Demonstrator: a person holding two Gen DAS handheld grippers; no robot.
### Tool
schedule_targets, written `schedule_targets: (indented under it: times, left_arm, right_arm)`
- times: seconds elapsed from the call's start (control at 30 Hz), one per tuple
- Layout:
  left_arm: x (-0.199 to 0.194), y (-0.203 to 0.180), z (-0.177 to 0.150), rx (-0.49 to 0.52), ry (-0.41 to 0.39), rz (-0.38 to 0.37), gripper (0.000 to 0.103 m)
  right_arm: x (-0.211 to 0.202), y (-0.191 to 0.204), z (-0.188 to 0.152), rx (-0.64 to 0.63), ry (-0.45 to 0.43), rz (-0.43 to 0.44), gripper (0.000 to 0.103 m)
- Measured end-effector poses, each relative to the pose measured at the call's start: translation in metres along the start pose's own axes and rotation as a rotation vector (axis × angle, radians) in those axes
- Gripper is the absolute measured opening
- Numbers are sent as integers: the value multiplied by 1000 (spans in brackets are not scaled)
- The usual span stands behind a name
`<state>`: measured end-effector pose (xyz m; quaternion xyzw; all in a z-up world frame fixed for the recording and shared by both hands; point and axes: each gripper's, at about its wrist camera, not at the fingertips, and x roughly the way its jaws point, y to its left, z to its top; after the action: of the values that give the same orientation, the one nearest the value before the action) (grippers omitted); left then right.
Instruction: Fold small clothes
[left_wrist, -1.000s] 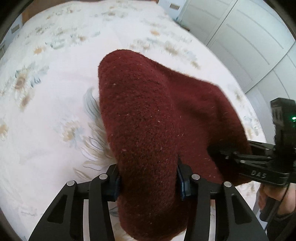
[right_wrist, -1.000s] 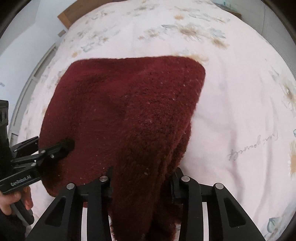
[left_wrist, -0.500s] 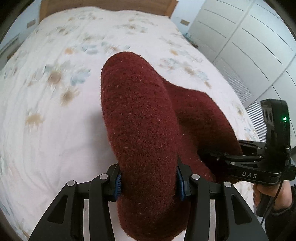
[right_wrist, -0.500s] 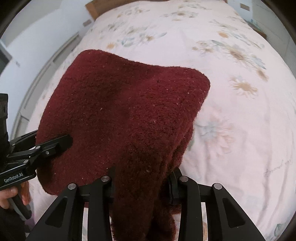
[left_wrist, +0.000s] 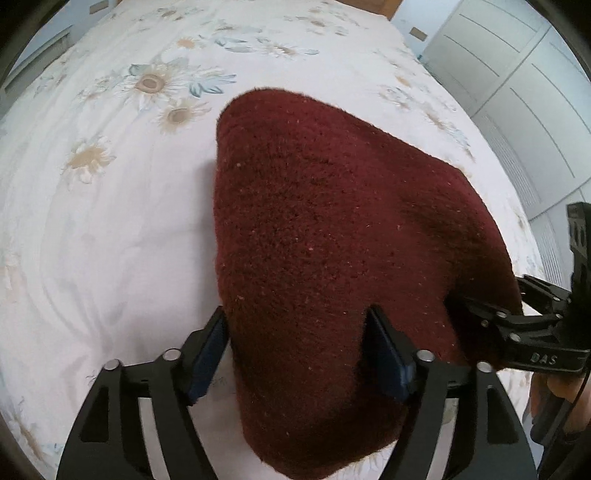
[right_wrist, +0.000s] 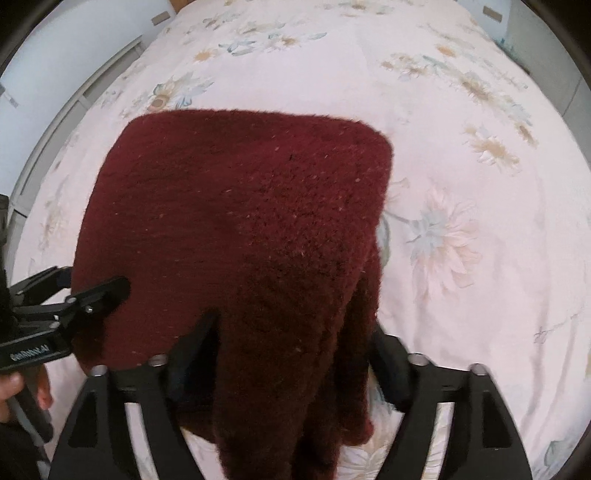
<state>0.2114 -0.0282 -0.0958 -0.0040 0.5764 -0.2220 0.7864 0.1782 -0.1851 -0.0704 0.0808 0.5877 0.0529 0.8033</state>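
A dark red fuzzy knit garment (left_wrist: 332, 221) lies folded over on a flowered white bedspread (left_wrist: 110, 221). My left gripper (left_wrist: 295, 332) points steeply down at its near left part. Its jaws are opening, and the cloth bulges between the blue pads without being squeezed. My right gripper (right_wrist: 291, 332) stands over the garment (right_wrist: 240, 203) at its near right part. Its jaws are also opening, with a thick hanging fold between them. Each wrist view shows the other gripper at the garment's edge: the right gripper (left_wrist: 487, 295) and the left gripper (right_wrist: 92, 280).
The bedspread (right_wrist: 480, 147) spreads wide beyond the garment and to both sides. White wardrobe doors (left_wrist: 535, 92) stand past the bed's right side. A hand (left_wrist: 561, 387) holds the right gripper's handle, another hand (right_wrist: 11, 384) the left one's.
Both pairs of jaws have spread wide from a tight pinch on the red cloth. The raised fold has sunk and flattened toward the bed. Both grippers have shifted across the bed.
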Motion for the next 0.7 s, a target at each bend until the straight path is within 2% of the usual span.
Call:
schedule_targets:
  times: [0.03, 0.1, 0.23, 0.37, 0.5, 0.7]
  left_arm:
    - [-3, -1, 0, 7, -8, 17, 83]
    - [-7, -1, -3, 25, -13, 51, 102]
    - [-13, -3, -9, 65, -26, 104, 102]
    - [-14, -1, -14, 44, -33, 91, 102]
    - [-8, 1, -26, 59, -28, 123, 103]
    - [1, 2, -42, 65, -90, 138, 103]
  right_arm:
    - [-4, -7, 1, 2, -8, -4, 83]
    - [-8, -9, -5, -2, -21, -19, 88]
    - [-14, -23, -26, -6, -47, -62, 102]
    - [-12, -44, -34, 39, -74, -45, 102]
    - [-9, -66, -48, 48, -79, -57, 102]
    - [-6, -71, -63, 77, -114, -61, 102]
